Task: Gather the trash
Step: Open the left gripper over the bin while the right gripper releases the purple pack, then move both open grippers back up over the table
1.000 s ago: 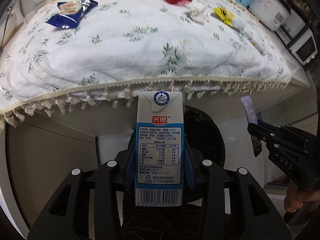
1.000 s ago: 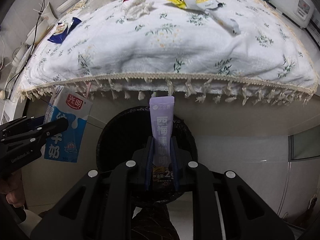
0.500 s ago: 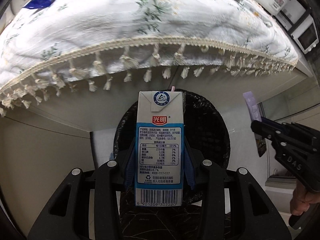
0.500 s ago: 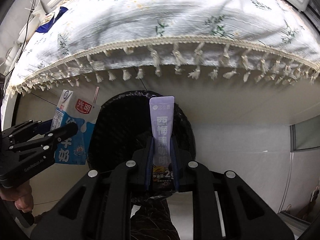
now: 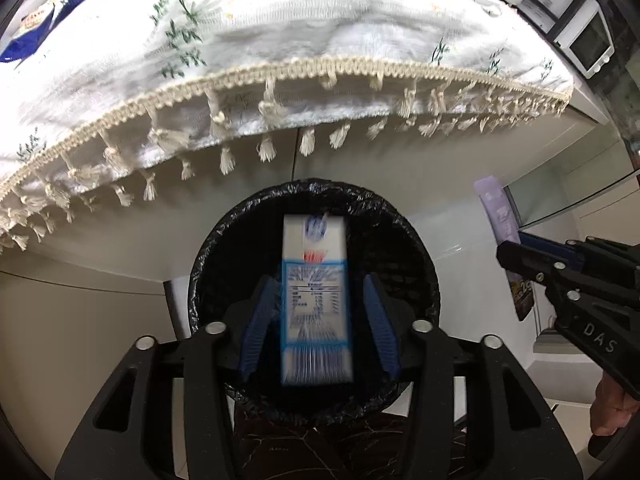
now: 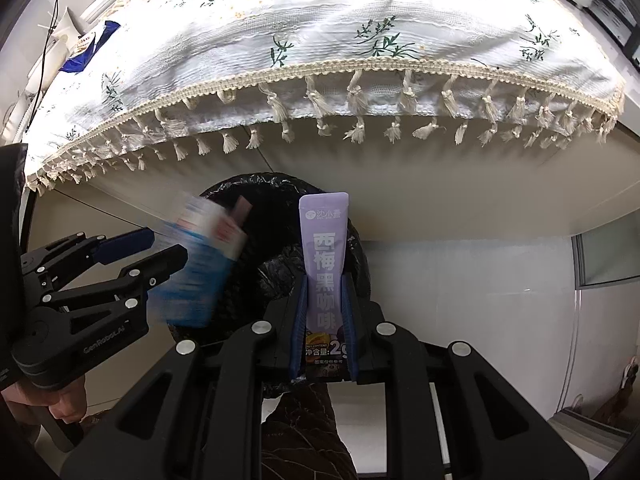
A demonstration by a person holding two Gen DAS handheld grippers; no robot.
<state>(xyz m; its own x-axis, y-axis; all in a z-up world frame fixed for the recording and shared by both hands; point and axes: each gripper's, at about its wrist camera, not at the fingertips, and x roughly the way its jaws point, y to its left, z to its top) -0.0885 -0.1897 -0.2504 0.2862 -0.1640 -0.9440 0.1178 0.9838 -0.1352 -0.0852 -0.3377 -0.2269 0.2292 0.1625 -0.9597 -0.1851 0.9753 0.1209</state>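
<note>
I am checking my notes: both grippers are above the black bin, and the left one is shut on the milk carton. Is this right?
Not quite. In the left wrist view the left gripper is open, with gaps either side of the blurred milk carton, above the black bin. The rest is right.

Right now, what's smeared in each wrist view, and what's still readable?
Left wrist view: the milk carton is motion-blurred between the open left tongs, over the sharp bin rim. Right wrist view: the carton is again a streak; the purple sachet in the right tongs reads crisply. Fisheye bends the tablecloth fringe.
</note>
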